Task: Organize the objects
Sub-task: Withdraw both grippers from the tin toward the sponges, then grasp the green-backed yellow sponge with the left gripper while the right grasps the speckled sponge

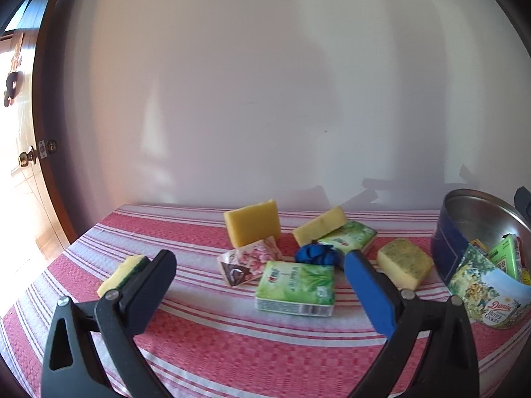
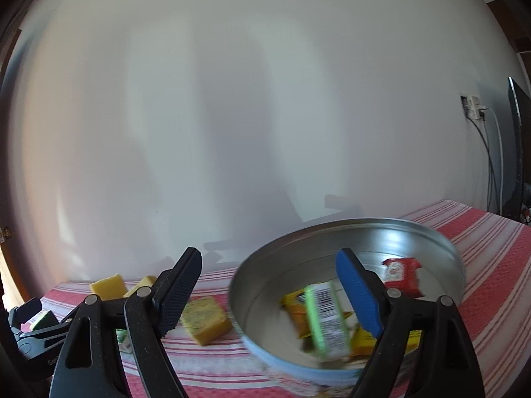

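A round Danish cookie tin [image 1: 488,285] stands at the right of the striped table; it fills the right wrist view [image 2: 348,232]. Inside lie a green packet [image 2: 327,321], yellow packets [image 2: 295,311] and a red packet [image 2: 401,277]. My right gripper [image 2: 268,293] is open and empty above the tin. My left gripper [image 1: 260,275] is open and empty, low over the table, with a green tissue pack [image 1: 295,287] between its fingers. Beyond lie a floral packet [image 1: 249,260], a blue crumpled wrapper [image 1: 315,253], a second green pack [image 1: 348,237] and yellow sponges [image 1: 252,222].
The red and white striped cloth [image 1: 232,331] covers the table, which stands against a white wall. A green-backed sponge [image 1: 122,273] lies at the left, a speckled sponge [image 1: 405,267] next to the tin. A wooden door [image 1: 23,152] is at far left.
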Tool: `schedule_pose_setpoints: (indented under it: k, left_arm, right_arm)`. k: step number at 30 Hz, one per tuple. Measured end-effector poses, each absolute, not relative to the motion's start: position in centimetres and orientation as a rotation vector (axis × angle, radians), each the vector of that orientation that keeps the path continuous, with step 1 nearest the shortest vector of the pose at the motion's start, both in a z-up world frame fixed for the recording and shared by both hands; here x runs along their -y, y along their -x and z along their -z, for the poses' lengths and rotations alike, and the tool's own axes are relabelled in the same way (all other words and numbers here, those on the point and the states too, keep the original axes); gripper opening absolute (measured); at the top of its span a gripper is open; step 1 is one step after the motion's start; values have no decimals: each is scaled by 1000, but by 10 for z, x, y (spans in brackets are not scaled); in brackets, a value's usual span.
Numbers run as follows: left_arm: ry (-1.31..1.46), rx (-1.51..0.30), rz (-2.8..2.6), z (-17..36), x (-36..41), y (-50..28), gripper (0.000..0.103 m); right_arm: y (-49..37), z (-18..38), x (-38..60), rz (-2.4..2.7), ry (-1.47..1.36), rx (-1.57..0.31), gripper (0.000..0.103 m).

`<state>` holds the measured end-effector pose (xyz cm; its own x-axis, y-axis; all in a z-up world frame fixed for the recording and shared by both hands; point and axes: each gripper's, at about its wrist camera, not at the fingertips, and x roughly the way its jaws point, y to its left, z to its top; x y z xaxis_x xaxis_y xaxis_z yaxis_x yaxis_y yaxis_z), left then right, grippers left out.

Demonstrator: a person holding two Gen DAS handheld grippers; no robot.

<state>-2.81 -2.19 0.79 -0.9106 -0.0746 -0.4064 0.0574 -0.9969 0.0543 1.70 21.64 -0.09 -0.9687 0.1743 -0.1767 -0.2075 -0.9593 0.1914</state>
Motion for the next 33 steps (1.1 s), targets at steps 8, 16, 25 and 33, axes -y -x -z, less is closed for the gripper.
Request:
schedule_pose_setpoints:
  k: [8,16,25,33]
  left_arm:
    - [-687,30,2971,-5,57,41,102]
    - [-723,85,2847,0,101,57,102]
    - [-864,2,2749,12,142,77,102]
    - [-1027,-190,2703,27,166,93,102]
  right_arm:
    - [4,4,-185,-2967,330,-271,85]
    - [31,11,-151,-3017,458,-79,85]
    - [65,21,-129,-3032,725,-30,85]
    - [103,35,-127,-2984,950,-12,85]
